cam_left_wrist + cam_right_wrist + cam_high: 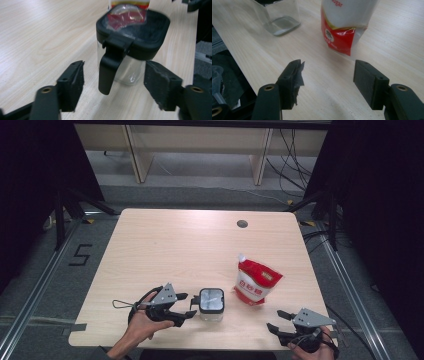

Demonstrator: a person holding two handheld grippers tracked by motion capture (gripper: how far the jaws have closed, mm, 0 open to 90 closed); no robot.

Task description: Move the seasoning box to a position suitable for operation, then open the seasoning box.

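A clear square jar (211,304) with a black lid (150,35) stands near the table's front edge. A black latch (110,67) hangs down from the side of the lid. My left gripper (187,304) is just left of the jar, open, with the latch between its pads (72,85) but not touched. A red and white sugar pouch (256,282) stands to the right of the jar. My right gripper (275,319) is at the front right, open and empty, pointing toward the pouch (342,27) and the jar (278,15).
The wooden table (165,245) has a round cable hole (242,224) at the back. Its front edge runs close beneath both hands. Dark tripod legs (75,205) stand off the back corners, and a "5" marking (80,255) is on the floor at left.
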